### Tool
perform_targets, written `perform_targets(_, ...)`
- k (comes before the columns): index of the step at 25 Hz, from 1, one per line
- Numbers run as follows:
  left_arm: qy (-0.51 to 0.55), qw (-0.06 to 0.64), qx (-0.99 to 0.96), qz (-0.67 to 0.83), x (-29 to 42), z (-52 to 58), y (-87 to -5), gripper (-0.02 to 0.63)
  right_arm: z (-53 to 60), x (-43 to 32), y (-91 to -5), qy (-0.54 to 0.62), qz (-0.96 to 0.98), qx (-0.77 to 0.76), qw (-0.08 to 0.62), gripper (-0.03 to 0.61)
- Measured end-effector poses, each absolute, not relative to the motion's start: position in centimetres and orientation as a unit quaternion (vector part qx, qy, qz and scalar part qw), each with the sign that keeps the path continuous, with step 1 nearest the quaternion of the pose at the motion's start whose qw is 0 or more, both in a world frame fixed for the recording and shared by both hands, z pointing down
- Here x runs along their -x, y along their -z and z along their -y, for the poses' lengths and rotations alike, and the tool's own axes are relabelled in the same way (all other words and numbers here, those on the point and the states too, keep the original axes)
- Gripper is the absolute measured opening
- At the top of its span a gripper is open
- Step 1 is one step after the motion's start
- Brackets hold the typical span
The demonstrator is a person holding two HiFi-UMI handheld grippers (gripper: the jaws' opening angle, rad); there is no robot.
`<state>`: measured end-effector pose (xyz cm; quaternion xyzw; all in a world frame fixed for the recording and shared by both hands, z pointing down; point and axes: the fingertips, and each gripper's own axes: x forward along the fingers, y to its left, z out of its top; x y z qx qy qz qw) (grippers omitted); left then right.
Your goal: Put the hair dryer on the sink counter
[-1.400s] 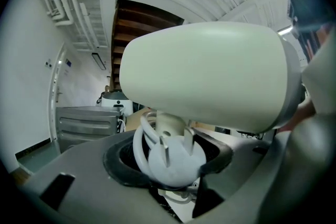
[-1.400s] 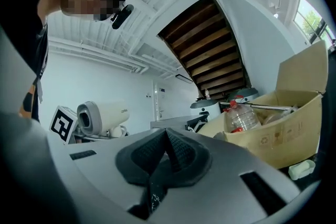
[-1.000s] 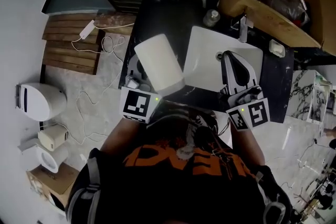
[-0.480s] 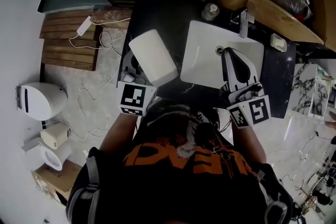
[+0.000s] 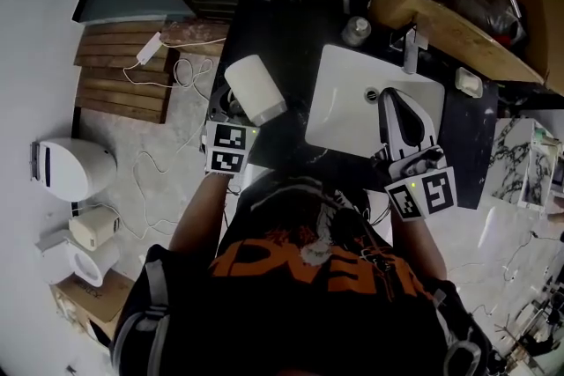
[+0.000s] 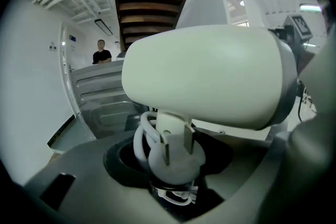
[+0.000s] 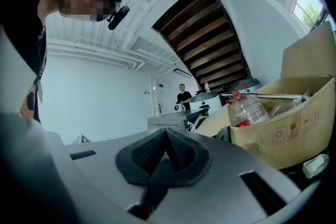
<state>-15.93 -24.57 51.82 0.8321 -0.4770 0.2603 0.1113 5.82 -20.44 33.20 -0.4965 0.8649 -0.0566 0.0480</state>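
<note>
The white hair dryer (image 5: 256, 90) hangs over the left end of the black sink counter (image 5: 273, 31). My left gripper (image 5: 234, 117) is shut on its handle, just below the barrel. In the left gripper view the barrel (image 6: 210, 76) fills the upper frame, and the handle with the wound cord and plug (image 6: 170, 152) sits between the jaws of the left gripper (image 6: 170, 170). My right gripper (image 5: 388, 94) hovers over the white sink basin (image 5: 339, 110), shut and empty. In the right gripper view the right gripper (image 7: 165, 147) has its dark pads (image 7: 181, 152) pressed together.
A cardboard box (image 5: 467, 22) with plastic bottles stands behind the basin, beside the faucet (image 5: 410, 48), a soap dish (image 5: 464, 81) and a small jar (image 5: 355, 29). On the floor at left lie a wooden pallet (image 5: 123, 75), white cables and white appliances (image 5: 70, 167).
The left gripper has carried the hair dryer down and slightly back toward the counter's left end, so it looks smaller. The right gripper has barely moved.
</note>
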Motion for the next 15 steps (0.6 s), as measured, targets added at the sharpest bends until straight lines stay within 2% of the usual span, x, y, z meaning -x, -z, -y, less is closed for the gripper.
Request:
perform_targets(7, -0.361, 0.153, -0.803, 0.449, 15.8, 25.5, -58.5, 0.241, 20.4, -6.4, -33.3, 0.059, -0.862, 0.502, 0.05, 0.014)
perform_targets(15, -0.493, 0.152, -0.767, 0.383, 14.6, 26.7, -64.2, 0.241, 20.2, -7.0, -33.3, 0.062, -0.857, 0.509, 0.049, 0.014)
